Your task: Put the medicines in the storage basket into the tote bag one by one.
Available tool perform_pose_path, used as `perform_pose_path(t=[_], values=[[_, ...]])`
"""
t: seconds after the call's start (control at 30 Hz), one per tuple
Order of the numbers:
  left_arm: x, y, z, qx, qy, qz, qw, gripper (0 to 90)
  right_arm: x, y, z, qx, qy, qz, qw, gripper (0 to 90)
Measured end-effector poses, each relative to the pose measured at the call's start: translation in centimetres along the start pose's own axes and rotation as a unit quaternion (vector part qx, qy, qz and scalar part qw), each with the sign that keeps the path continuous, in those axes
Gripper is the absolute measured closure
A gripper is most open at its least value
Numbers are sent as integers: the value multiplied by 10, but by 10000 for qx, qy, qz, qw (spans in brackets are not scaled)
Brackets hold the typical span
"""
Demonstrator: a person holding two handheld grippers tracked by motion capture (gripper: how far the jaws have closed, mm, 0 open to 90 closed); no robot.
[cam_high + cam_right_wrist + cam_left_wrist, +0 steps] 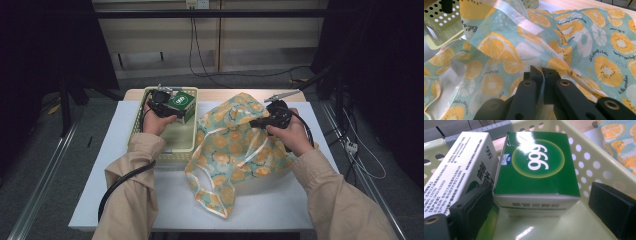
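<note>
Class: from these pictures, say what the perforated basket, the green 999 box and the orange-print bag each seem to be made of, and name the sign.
Basket: likely moulded plastic, pale green, slightly glossy, with evenly punched round holes.
Green 999 box: probably printed cardboard, glossy; sharp folded edges and a dented corner.
Orange-print bag: seemingly thin woven fabric, matt; it folds softly and has a sewn white hem.

White table point(280, 200); pale green perforated basket point(186, 142) at left, orange-print fabric bag point(235, 150) spread beside it
</note>
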State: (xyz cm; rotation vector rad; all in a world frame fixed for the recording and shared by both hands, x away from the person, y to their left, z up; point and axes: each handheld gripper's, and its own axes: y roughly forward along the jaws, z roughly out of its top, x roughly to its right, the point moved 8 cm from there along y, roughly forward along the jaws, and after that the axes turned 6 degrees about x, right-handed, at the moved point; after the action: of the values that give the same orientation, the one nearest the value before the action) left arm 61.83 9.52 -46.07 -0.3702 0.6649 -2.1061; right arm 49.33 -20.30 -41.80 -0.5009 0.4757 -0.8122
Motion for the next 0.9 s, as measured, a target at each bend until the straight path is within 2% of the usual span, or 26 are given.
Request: perform_pose_path(t=[0.07, 0.33, 0.5, 0.53, 0.57, 0.6, 0.67, 0.8, 0.87, 0.9], values=[[-2, 1, 0, -22, 58, 14, 10000, 60, 0, 0, 0, 9, 6, -2, 10000, 898], [-6, 8, -3, -71, 51, 66, 9999, 62, 3, -1, 0, 23, 47, 9, 10000, 898], [-4, 15, -3, -108, 205, 64, 9997, 62, 3, 1, 0, 6, 63, 30, 10000, 898], [-2, 17, -2, -47, 159, 63, 9998, 59, 3, 2, 0, 6, 62, 36, 10000, 898], [-3, 18, -2, -139, 295, 103, 9994, 58, 3, 2, 0, 8, 69, 46, 10000, 898], [-1, 20, -2, -91, 236, 70, 9997, 55, 3, 2, 0, 11, 67, 60, 10000, 898], [0, 22, -1, -156, 385, 46, 9991, 63, 4, 2, 0, 11, 78, 45, 10000, 898], [0, 24, -1, -154, 378, 237, 9989, 111, 5, 2, -1, 2, 82, 38, 10000, 898], [2, 22, 0, -103, 278, 197, 9994, 143, 5, 2, -1, 12, 103, 44, 9999, 898], [1, 20, -1, -190, 286, 196, 9992, 150, 6, 2, -1, 16, 102, 38, 9999, 898]])
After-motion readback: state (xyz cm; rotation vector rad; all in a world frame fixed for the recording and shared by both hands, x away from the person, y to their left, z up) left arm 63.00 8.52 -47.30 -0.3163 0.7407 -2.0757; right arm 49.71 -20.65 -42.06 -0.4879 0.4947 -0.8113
